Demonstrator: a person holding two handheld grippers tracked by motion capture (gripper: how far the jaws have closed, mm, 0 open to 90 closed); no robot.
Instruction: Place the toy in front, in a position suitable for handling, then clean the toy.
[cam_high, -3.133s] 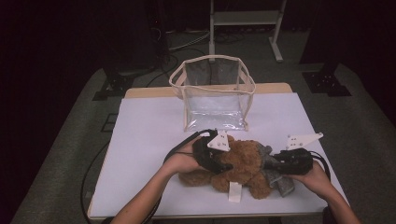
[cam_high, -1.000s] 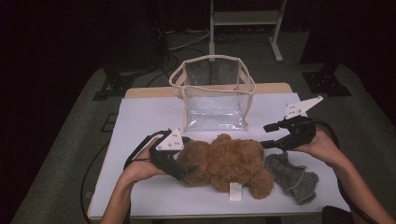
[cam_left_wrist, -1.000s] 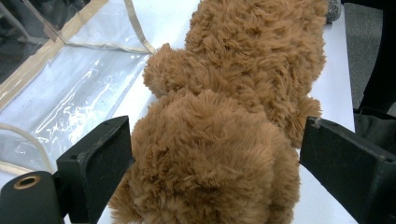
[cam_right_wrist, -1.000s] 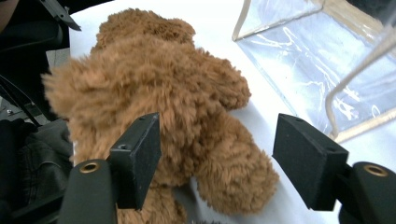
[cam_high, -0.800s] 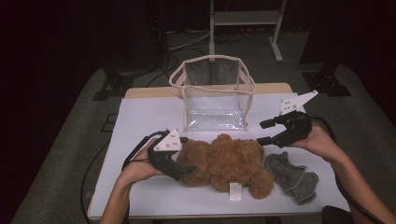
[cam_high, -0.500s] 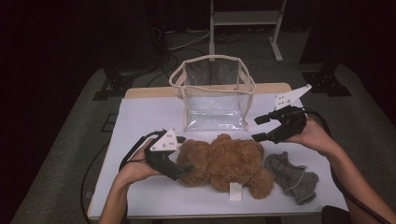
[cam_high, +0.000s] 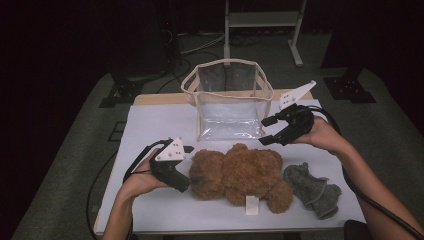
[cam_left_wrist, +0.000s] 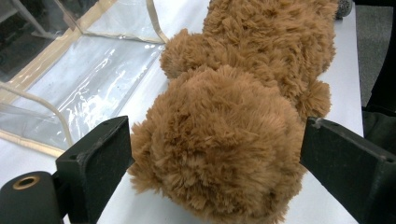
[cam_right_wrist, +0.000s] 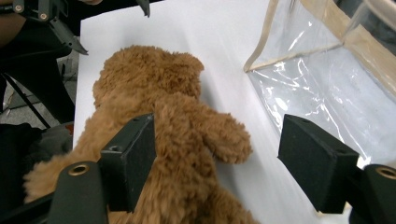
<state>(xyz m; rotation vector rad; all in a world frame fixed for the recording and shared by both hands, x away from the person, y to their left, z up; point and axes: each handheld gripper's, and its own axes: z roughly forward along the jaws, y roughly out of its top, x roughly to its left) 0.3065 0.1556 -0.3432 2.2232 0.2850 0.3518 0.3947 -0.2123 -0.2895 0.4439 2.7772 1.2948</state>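
A brown teddy bear (cam_high: 240, 172) lies on the white table (cam_high: 150, 125) with its head to the left. My left gripper (cam_high: 192, 180) lies level at that end. In the left gripper view its jaws (cam_left_wrist: 215, 140) stand wide on either side of the bear's head (cam_left_wrist: 219, 140), and the fur brushes both pads without being squeezed. My right gripper (cam_high: 264, 132) hovers above the table between the bear and the clear bag (cam_high: 227, 107). Its jaws (cam_right_wrist: 217, 144) have just been opening, and they hold nothing; the bear's arm (cam_right_wrist: 224, 135) lies below them.
The clear plastic bag with beige trim (cam_right_wrist: 327, 79) stands open-topped at the back middle of the table. A grey knitted cloth (cam_high: 312, 189) lies right of the bear near the front edge. A white tag (cam_high: 251, 205) sticks out from the bear.
My right gripper has lifted and moved left toward the bag, away from the grey cloth. The left gripper stays at the bear's head. Three seconds ago both grippers were on the bear.
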